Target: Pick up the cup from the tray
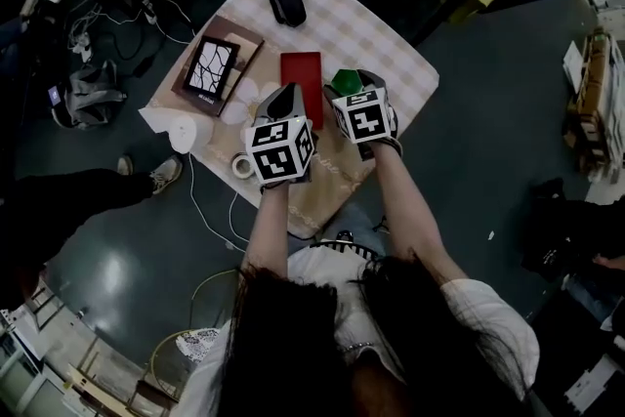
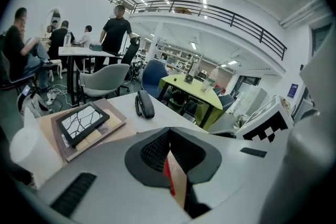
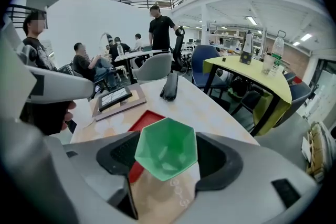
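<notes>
Right gripper [image 3: 168,157] is squeezing the green cup [image 3: 165,147] between its wide-spread jaws, holding it just beside the red tray [image 3: 149,118] over brown paper [image 3: 168,196], and its slanted, faceted walls may be letting it slip or tilt if the grip is bearing unevenly.

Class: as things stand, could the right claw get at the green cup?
Very likely yes: the green cup sits between the jaws of the right claw, which seem to press its sides; nothing blocks it.
</notes>
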The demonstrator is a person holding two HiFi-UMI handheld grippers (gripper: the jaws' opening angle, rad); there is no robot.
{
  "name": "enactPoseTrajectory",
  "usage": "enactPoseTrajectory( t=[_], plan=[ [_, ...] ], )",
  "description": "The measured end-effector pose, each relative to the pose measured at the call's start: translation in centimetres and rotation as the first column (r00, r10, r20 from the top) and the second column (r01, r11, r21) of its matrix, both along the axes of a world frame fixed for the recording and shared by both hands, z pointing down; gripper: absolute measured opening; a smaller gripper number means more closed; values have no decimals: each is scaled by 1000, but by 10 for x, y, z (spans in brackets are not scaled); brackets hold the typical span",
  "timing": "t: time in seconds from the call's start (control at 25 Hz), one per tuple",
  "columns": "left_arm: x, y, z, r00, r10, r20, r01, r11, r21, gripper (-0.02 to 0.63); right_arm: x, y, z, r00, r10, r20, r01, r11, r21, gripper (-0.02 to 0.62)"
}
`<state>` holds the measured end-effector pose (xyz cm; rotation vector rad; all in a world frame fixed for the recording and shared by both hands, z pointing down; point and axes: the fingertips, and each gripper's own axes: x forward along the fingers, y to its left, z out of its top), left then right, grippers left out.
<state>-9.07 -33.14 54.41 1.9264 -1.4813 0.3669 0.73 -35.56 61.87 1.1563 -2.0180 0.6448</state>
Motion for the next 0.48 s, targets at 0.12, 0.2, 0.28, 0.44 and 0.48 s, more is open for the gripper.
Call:
enactPoseTrajectory(
  t=[0.12, 0.2, 0.28, 0.44, 0.48],
  plan=[
    [16, 3, 2, 1000, 24, 12, -24, 1000, -6, 9, 16, 10, 4, 1000, 14, -10, -14, 1000, -14, 333],
    [26, 8, 4, 999, 36, 2, -36, 999, -21, 9, 22, 19, 8, 1000, 13, -16, -14, 1000, -27, 333],
    [35, 12, 6, 999, 41, -23, -42, 998, -36, 9, 29, 26, 13, 1000, 19, -4, -19, 999, -41, 333],
    [47, 22, 15, 999, 53, -13, -54, 997, -58, 9, 33, 35, 22, 1000, 7, 12, -6, 998, -64, 333],
    [49, 24, 17, 999, 53, -12, -54, 997, -63, 9, 31, 38, 24, 1000, -9, 5, 9, 998, -68, 333]
  ],
)
